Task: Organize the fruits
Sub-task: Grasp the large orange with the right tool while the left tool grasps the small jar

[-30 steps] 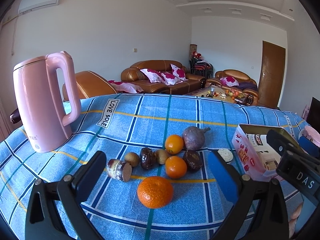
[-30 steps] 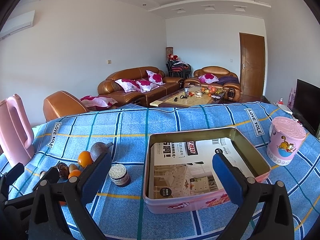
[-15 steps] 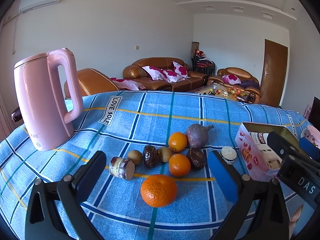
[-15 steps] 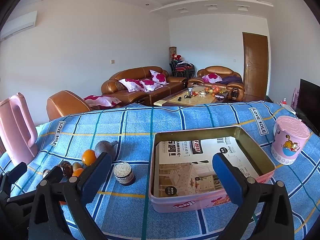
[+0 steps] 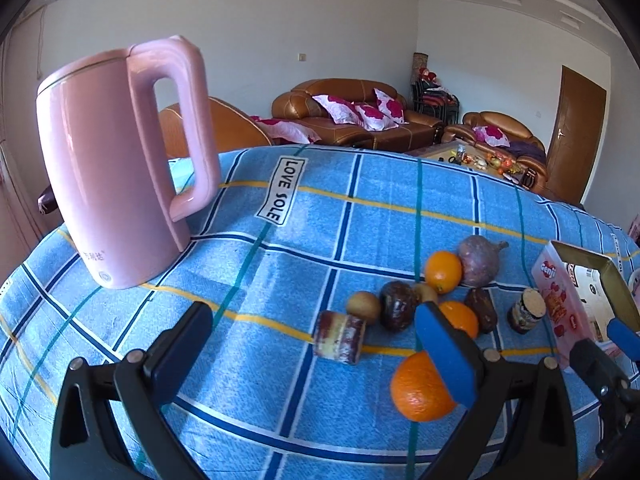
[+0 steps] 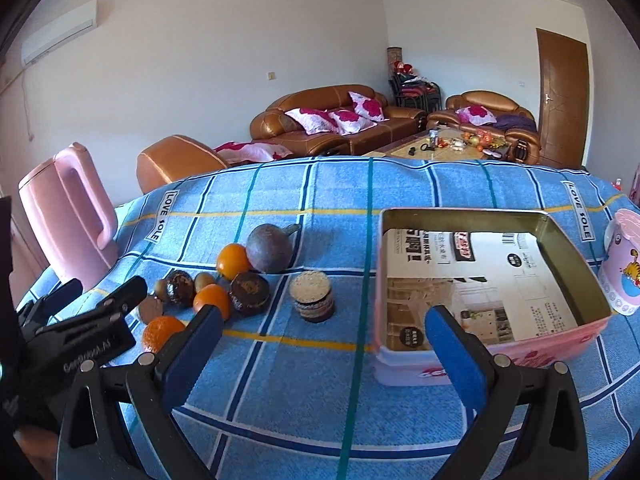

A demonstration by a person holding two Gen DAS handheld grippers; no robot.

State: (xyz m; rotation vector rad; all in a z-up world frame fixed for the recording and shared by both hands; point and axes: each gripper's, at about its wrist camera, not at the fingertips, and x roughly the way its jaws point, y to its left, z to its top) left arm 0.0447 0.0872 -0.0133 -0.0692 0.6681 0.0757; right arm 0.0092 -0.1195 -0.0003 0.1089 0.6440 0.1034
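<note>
Currently, in the left wrist view, the left gripper (image 5: 312, 344) hovers low over the bench (image 5: 360, 208), which is covered by a blue checked cloth; its jaws stand wide apart with nothing between them. A large orange (image 5: 418, 388) lies just behind the right finger, partly hidden by its blue pad. Beyond it, the fruit cluster sits in a tight group: two small oranges (image 5: 442, 271), a purple round fruit (image 5: 479, 261), two dark wrinkled fruits (image 5: 397, 305) and two small brown fruits (image 5: 363, 306). A short cylindrical piece (image 5: 339, 340) lies on its side at the near left of the cluster. A small jar (image 5: 526, 311) stands between the cluster and the pink tin (image 5: 560, 300). A pink kettle (image 5: 116, 168) stands upright at far left, well apart.

In the right wrist view, the right gripper (image 6: 324, 338) also has its jaws wide and unloaded. The pink tin lies open at right, containing only printed paper (image 6: 480, 280). No fruit is inside it. A pink cup (image 6: 624, 264) stands beside the tin's right wall.
</note>
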